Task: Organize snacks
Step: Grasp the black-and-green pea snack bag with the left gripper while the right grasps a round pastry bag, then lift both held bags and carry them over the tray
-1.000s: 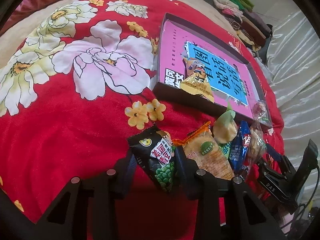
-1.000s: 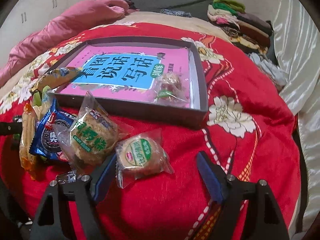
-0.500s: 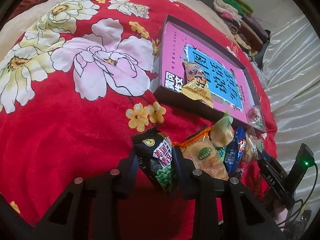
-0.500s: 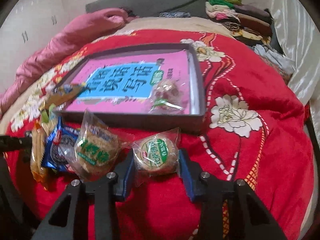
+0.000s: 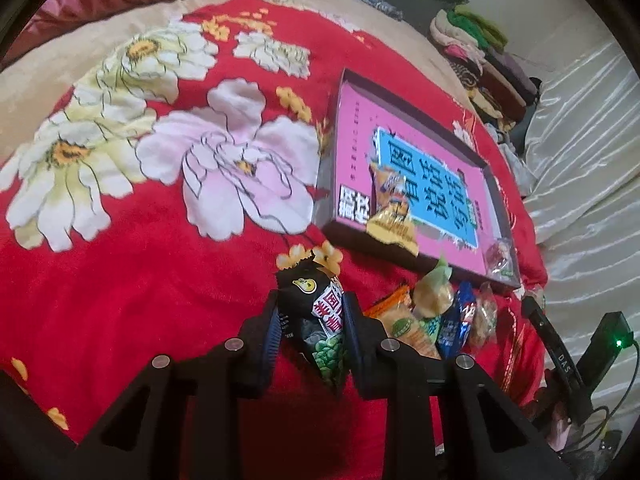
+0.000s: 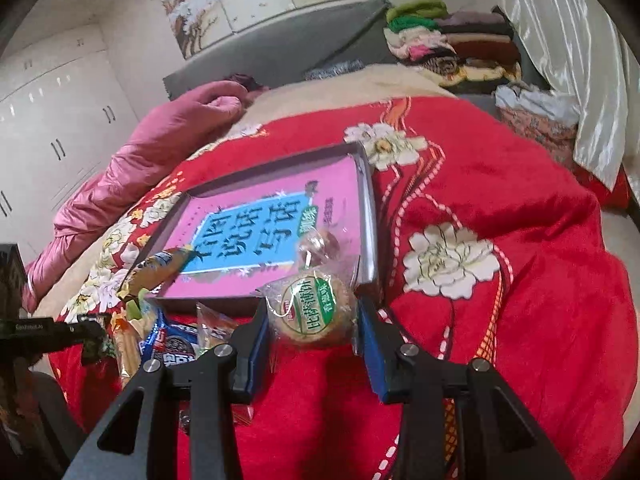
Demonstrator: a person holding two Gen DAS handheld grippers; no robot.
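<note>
Left wrist view: left hand-held gripper (image 5: 310, 330), jaws just closing, pinches the black pea packet (image 5: 318, 320) above the bed; four loose snacks (image 5: 436, 320) remain beside the tray (image 5: 416, 120).
Right wrist view: right hand-held gripper (image 6: 314, 330) pinches the round biscuit pack (image 6: 312, 310) near the tray's front wall; two snacks already inside.

left gripper (image 5: 308, 330) angled down, jaws just closing, clamped on a packet, right gripper (image 6: 312, 322) angled down, clamped on a packet

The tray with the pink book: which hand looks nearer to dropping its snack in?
Right, probably. Its round biscuit packet already sits close to the tray wall; the left gripper's black pea packet is farther back.
</note>
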